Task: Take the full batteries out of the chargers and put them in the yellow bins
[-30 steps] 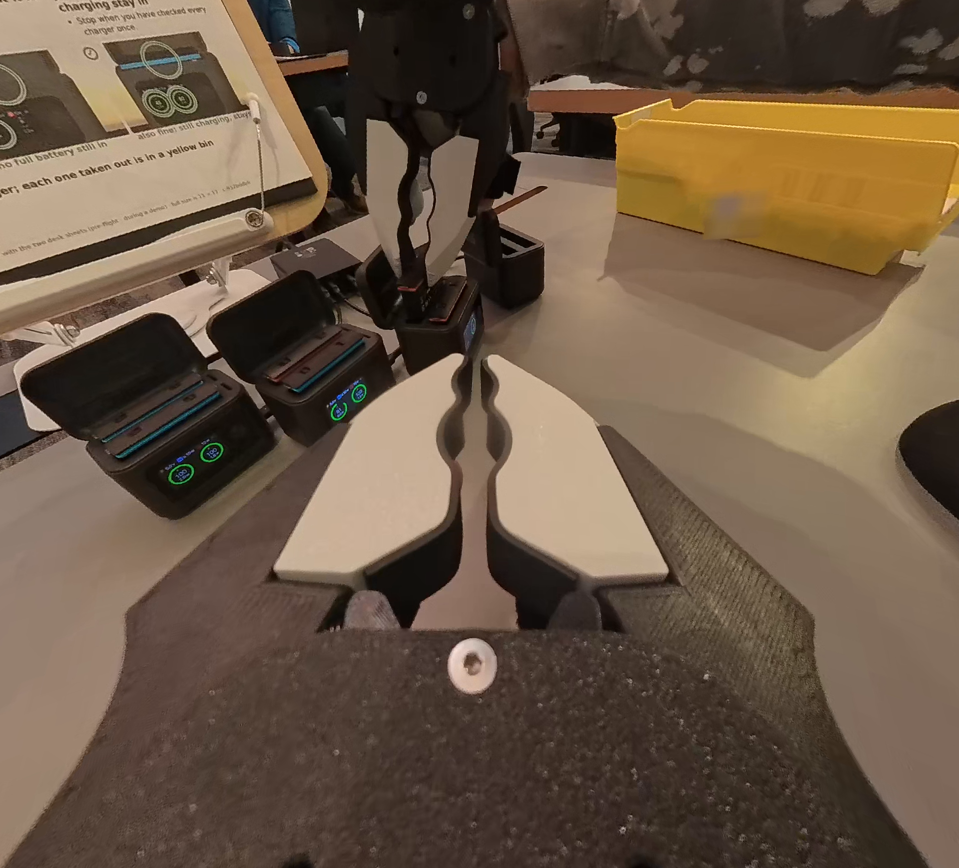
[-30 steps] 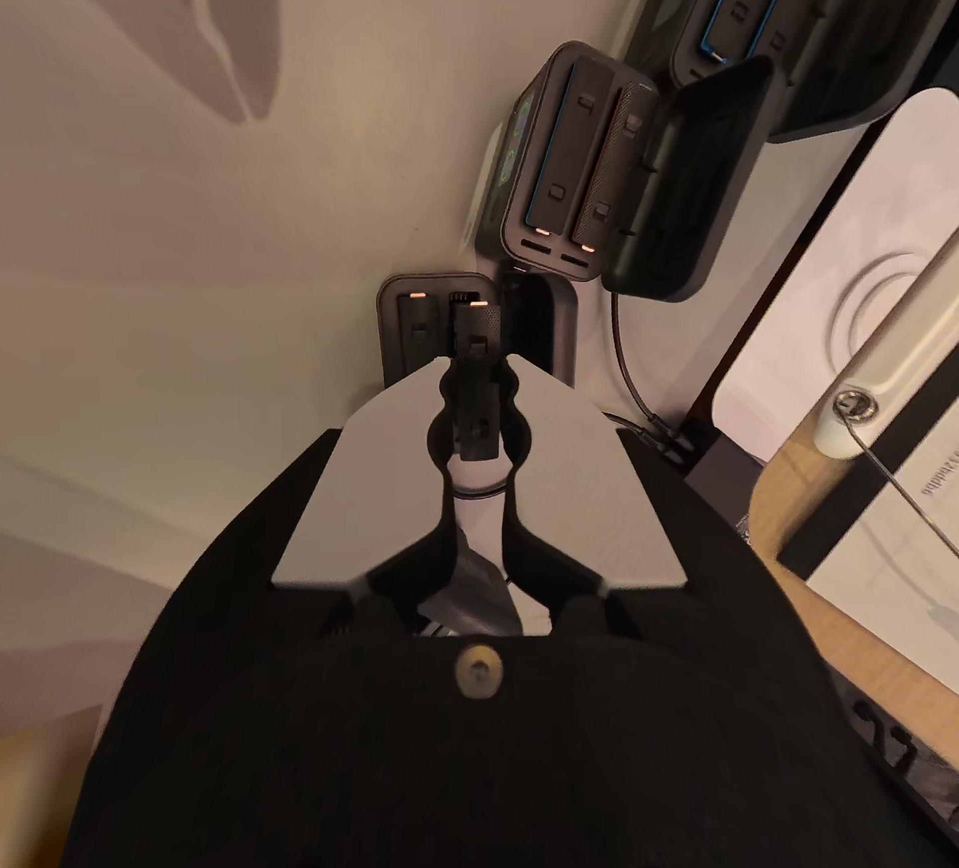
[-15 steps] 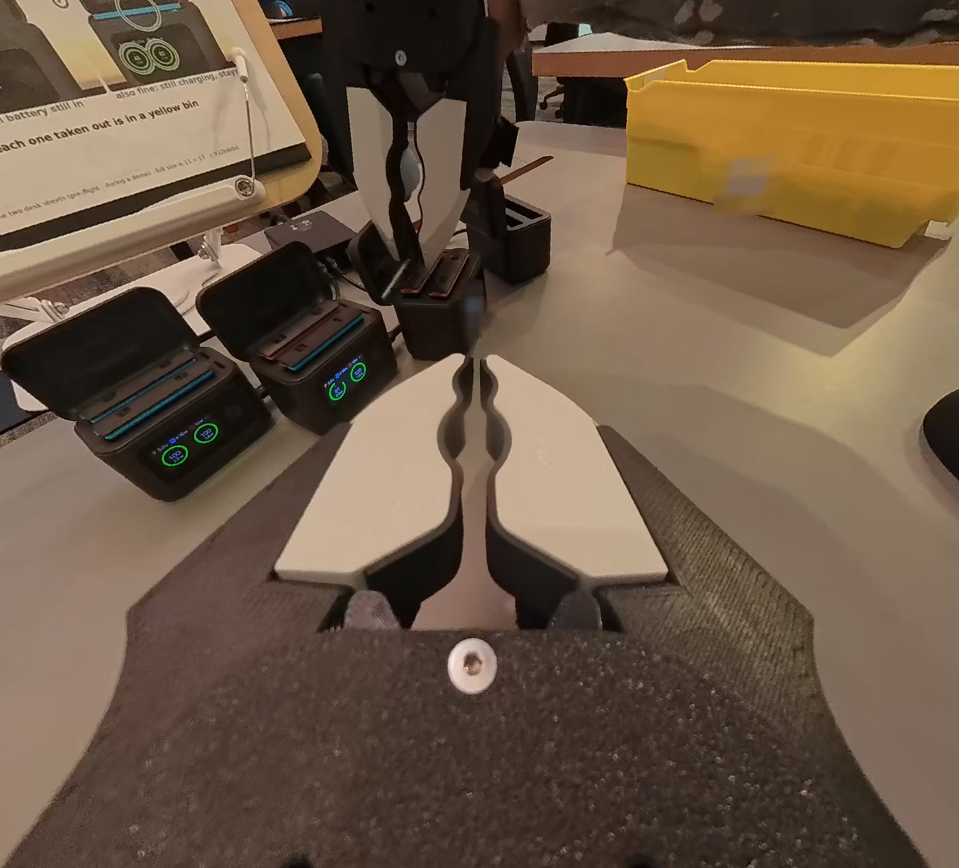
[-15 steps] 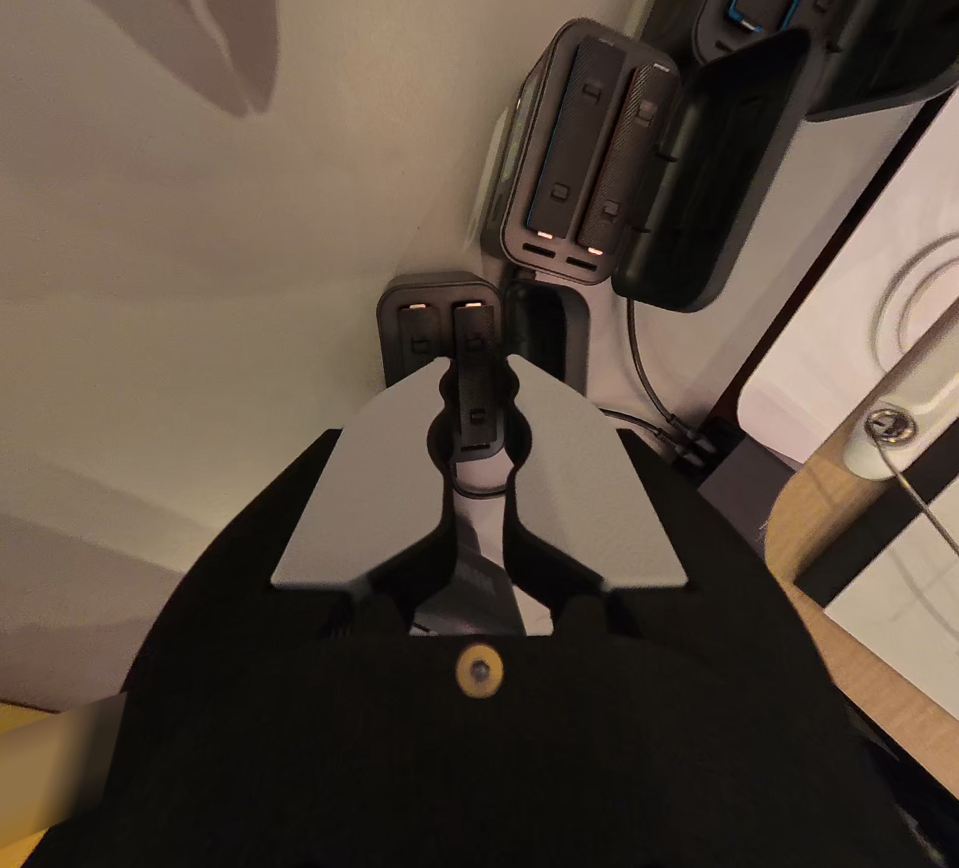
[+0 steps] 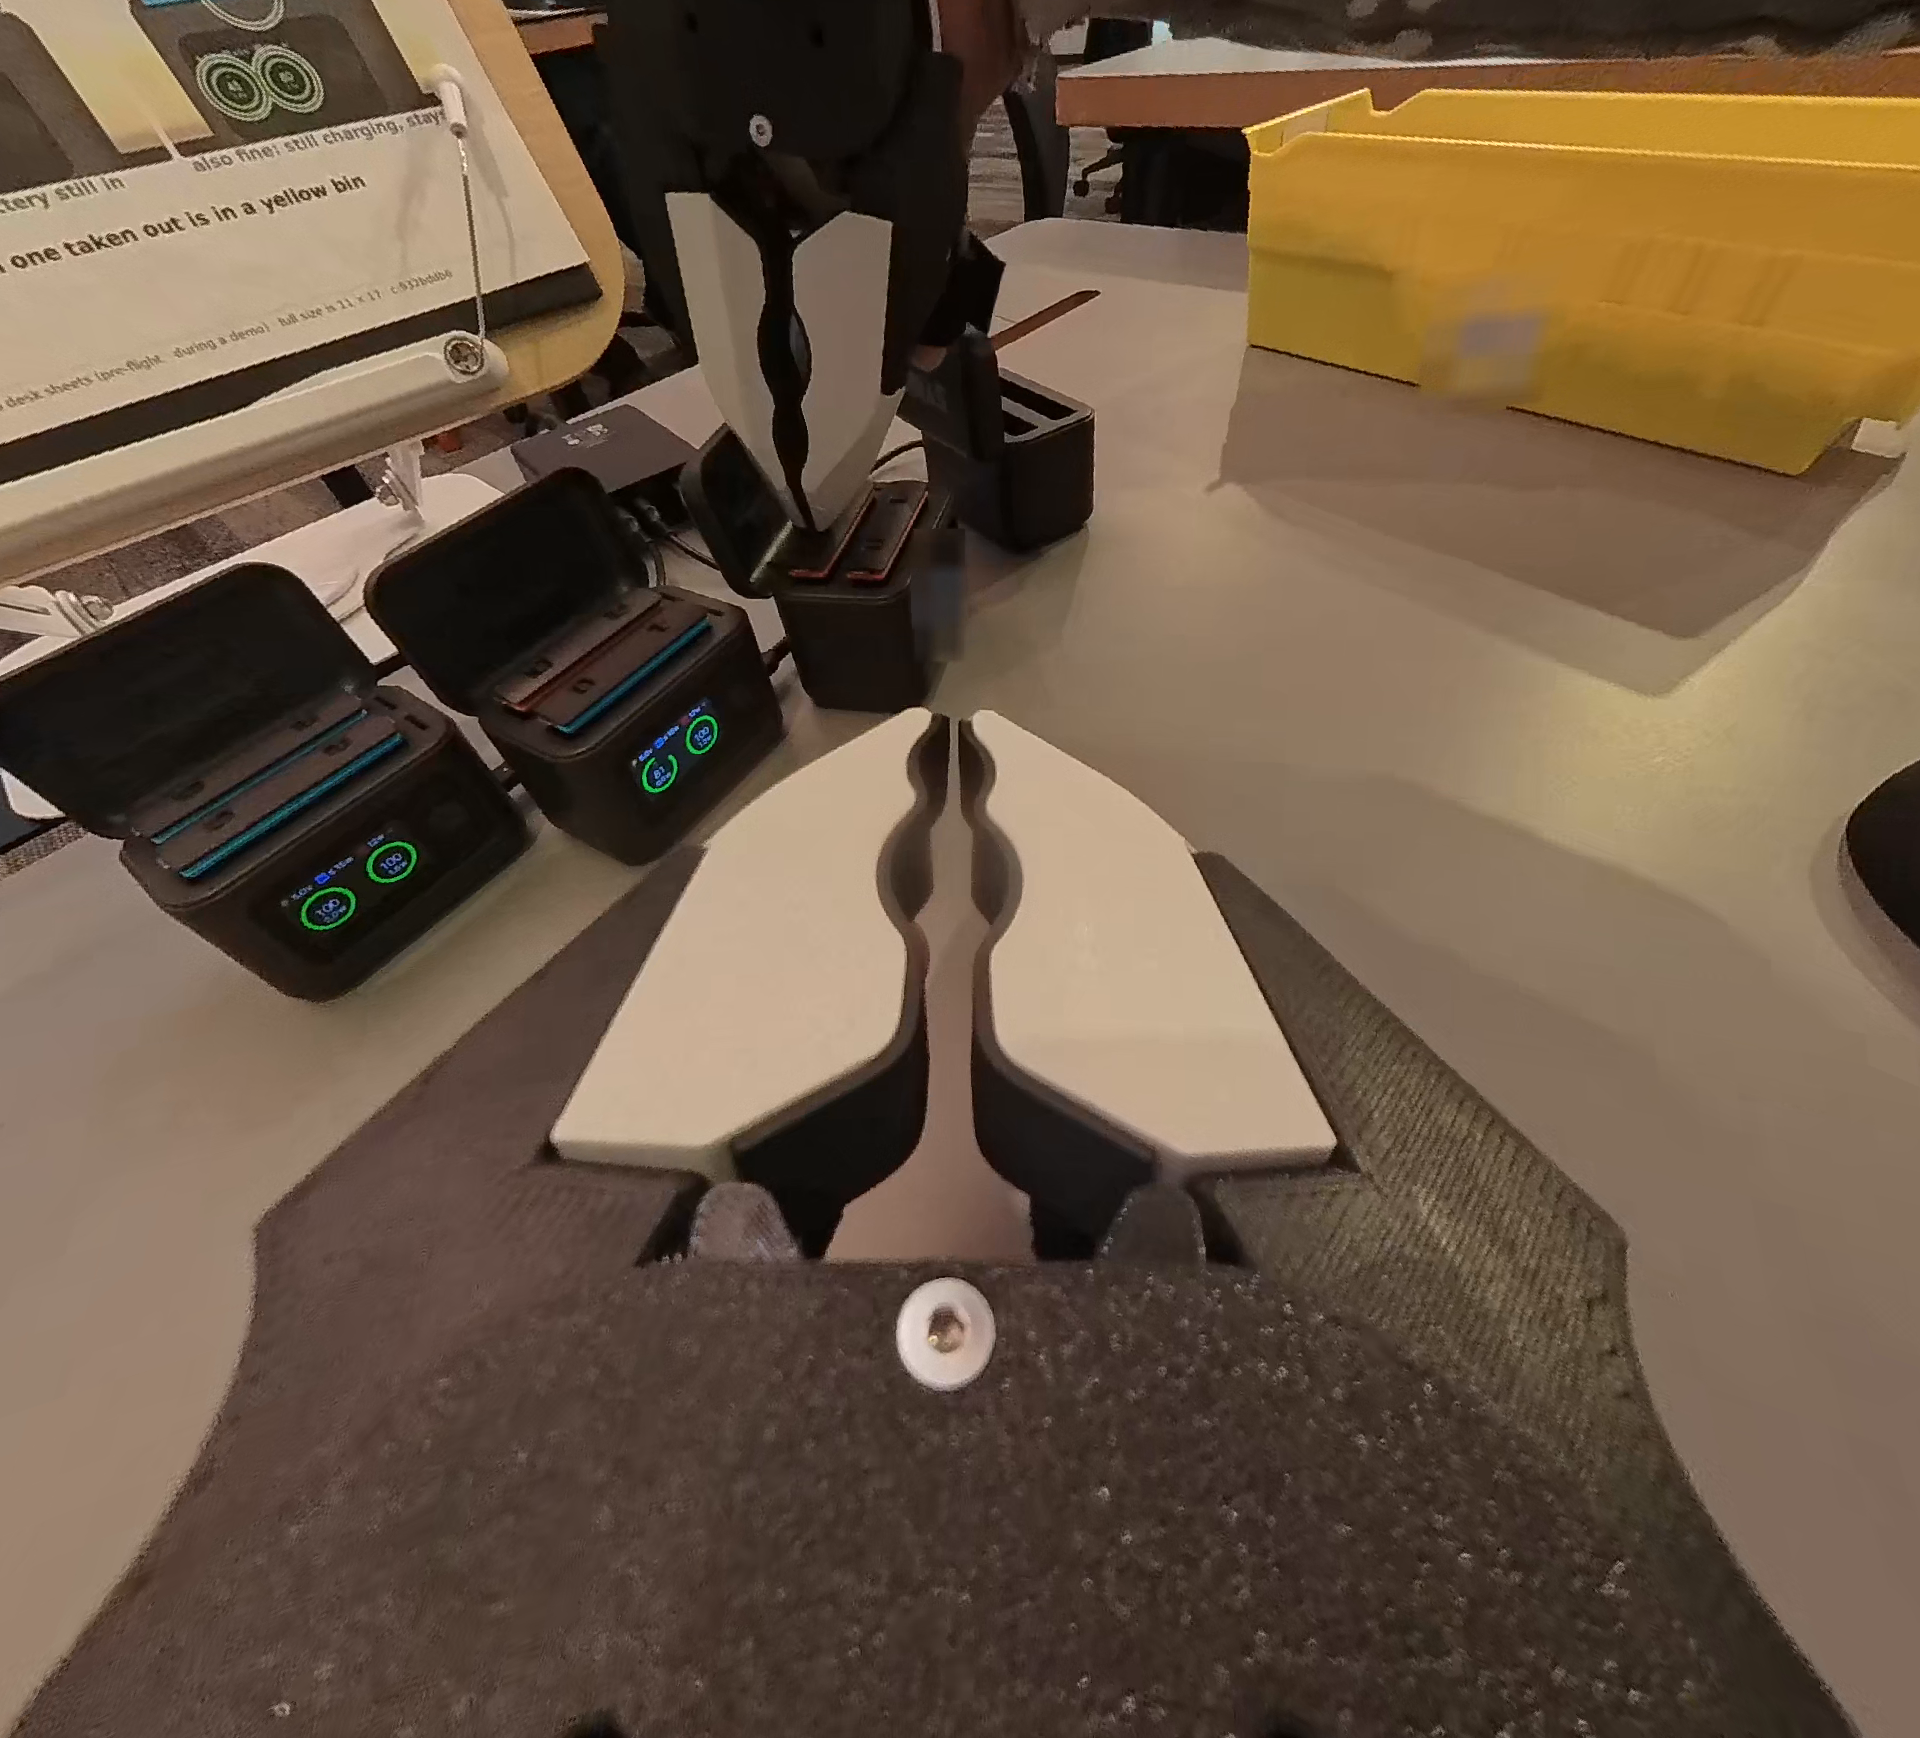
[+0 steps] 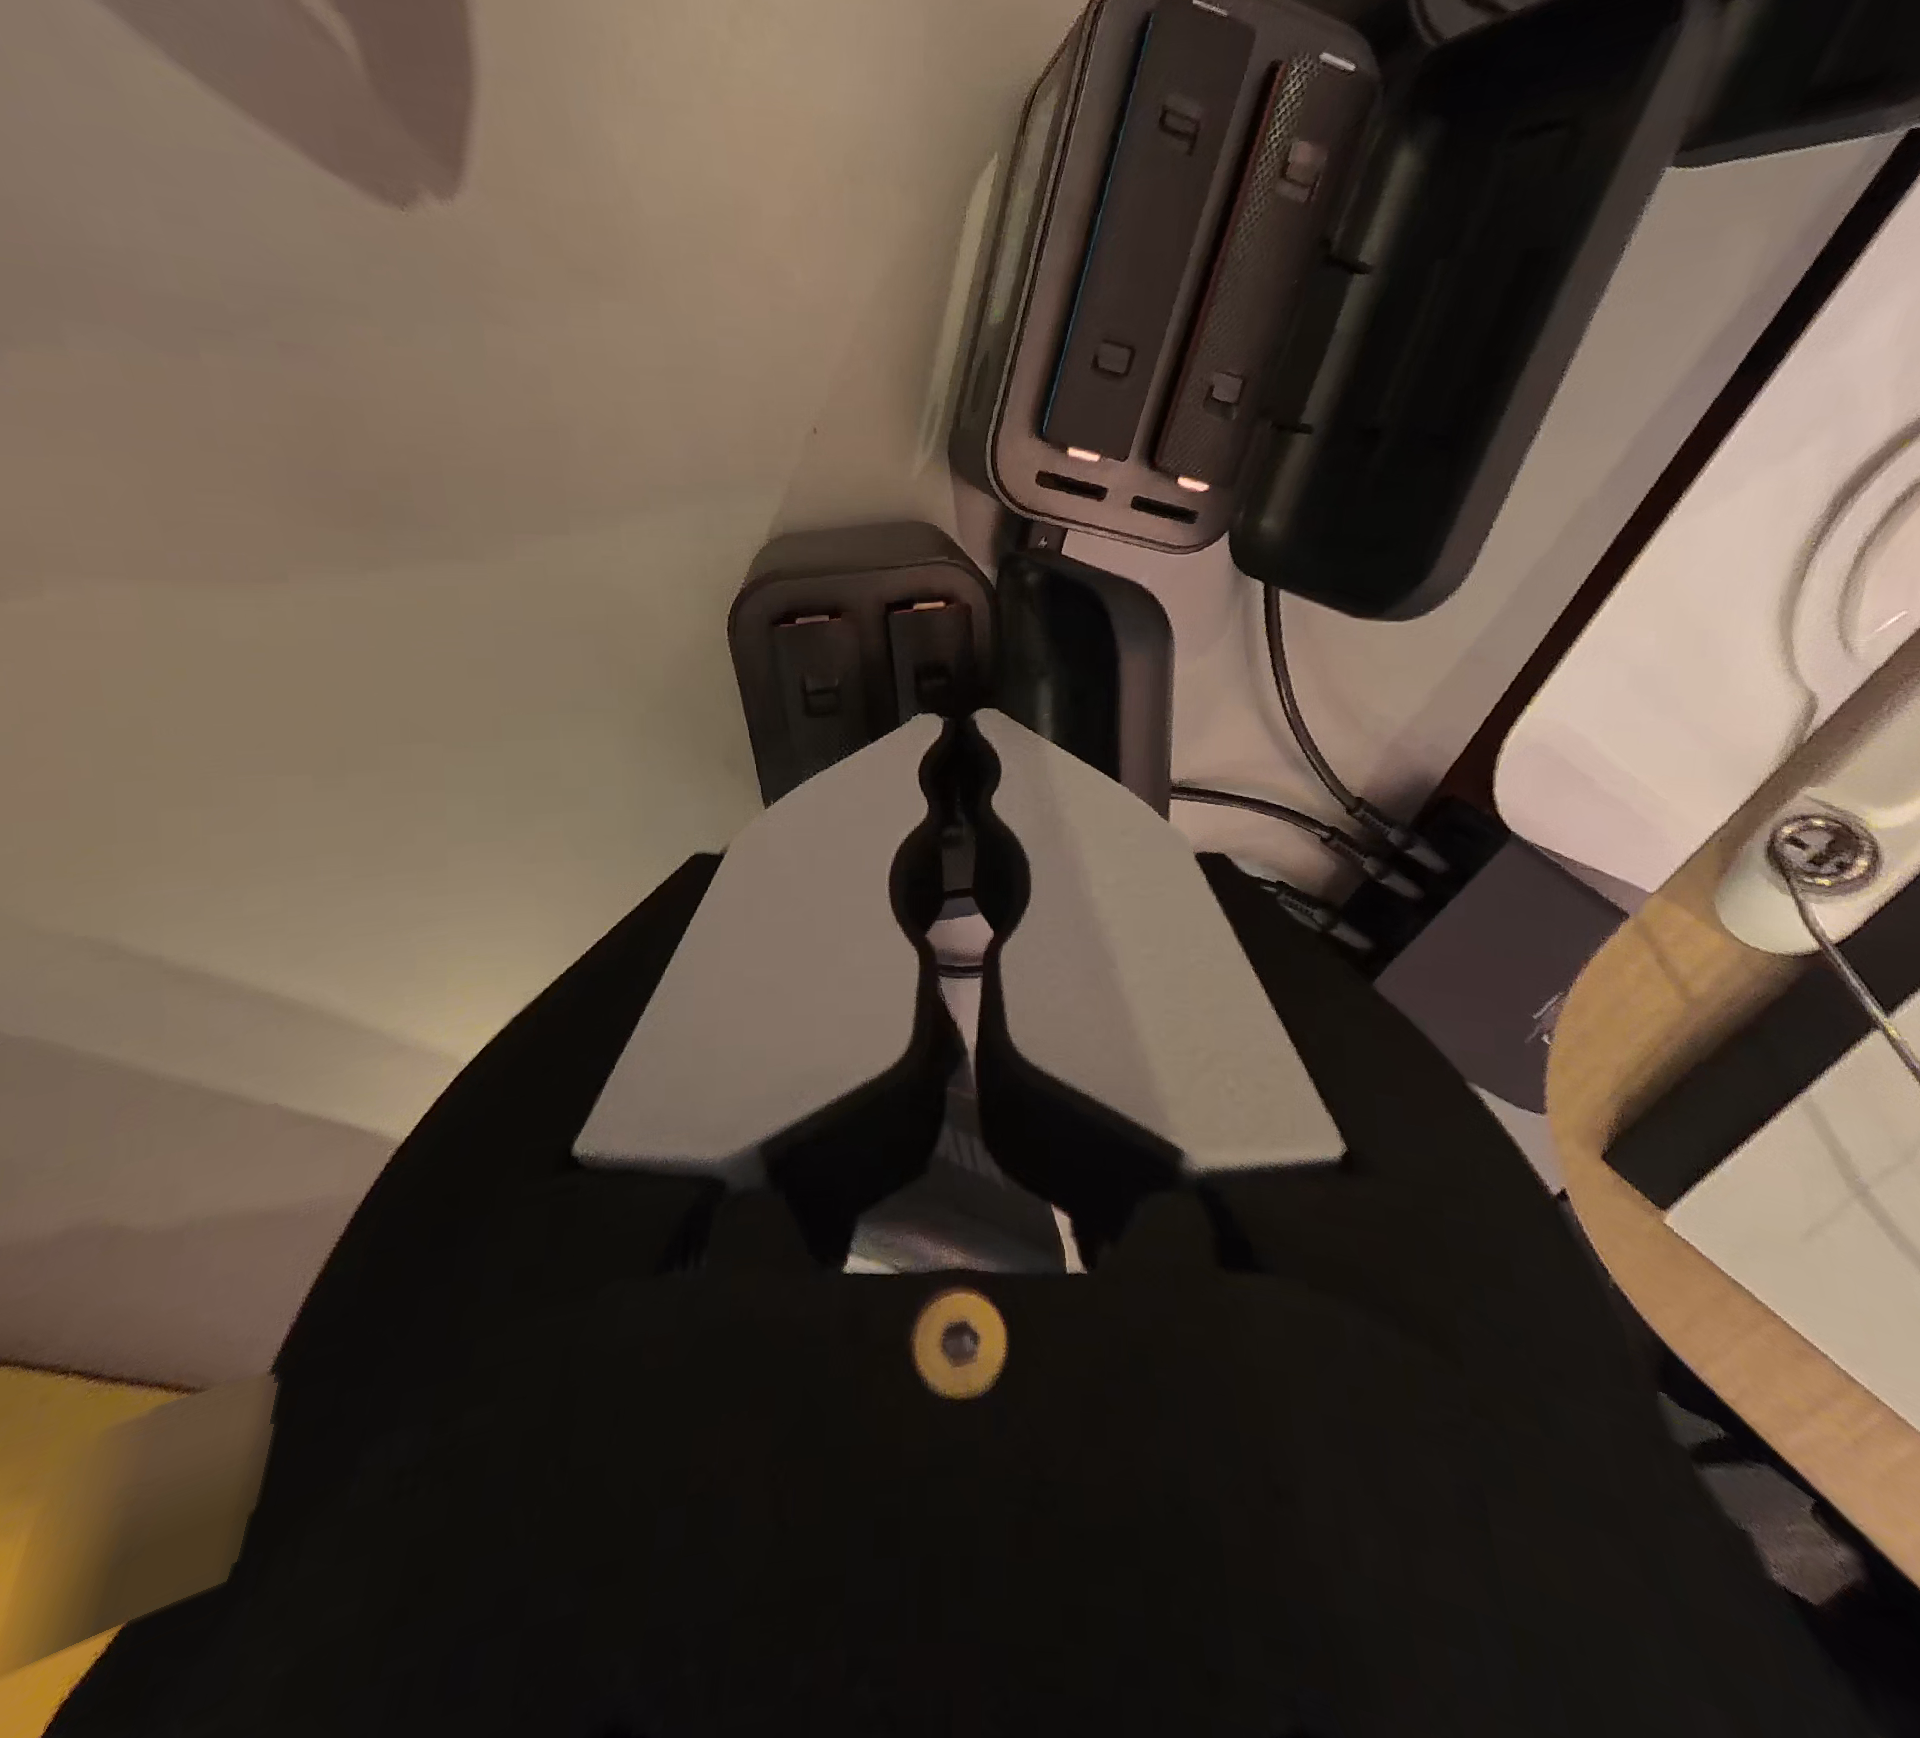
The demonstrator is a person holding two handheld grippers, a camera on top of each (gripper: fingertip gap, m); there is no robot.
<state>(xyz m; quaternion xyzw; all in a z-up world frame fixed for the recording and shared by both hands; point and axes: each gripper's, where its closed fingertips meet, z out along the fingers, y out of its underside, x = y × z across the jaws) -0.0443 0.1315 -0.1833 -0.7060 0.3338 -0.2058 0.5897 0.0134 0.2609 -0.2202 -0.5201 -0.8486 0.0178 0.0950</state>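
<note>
Four black chargers stand in a row on the grey table. The two larger ones (image 5: 312, 857) (image 5: 644, 732) have open lids, blue-edged batteries and green rings on their displays. My right gripper (image 5: 808, 519) (image 6: 956, 724) points down at the small third charger (image 5: 862, 628) (image 6: 862, 649). Its fingers are closed together, with the tips at the top of the rear battery (image 6: 930, 649). Both batteries sit level in their slots. My left gripper (image 5: 954, 722) is shut and empty, low over the table in front of that charger. The yellow bin (image 5: 1579, 265) stands at the far right.
A fourth small charger (image 5: 1029, 462) stands behind the third one. An instruction sheet on a wooden stand (image 5: 260, 130) (image 6: 1714, 1117) rises behind the chargers. Cables (image 6: 1299, 805) run to a black hub (image 5: 603, 441). A dark round object (image 5: 1886, 857) lies at the right edge. A person's sleeve reaches across the top. Some 15 centimetres of space lies between my two pairs of fingers. My right tips are roughly 10 centimetres from the fourth small charger (image 5: 1029, 462).
A second ago my right gripper held a battery partly raised from the small charger. Now the battery sits down in its slot and the fingers have closed together. My left gripper stayed shut and shifted slightly.
</note>
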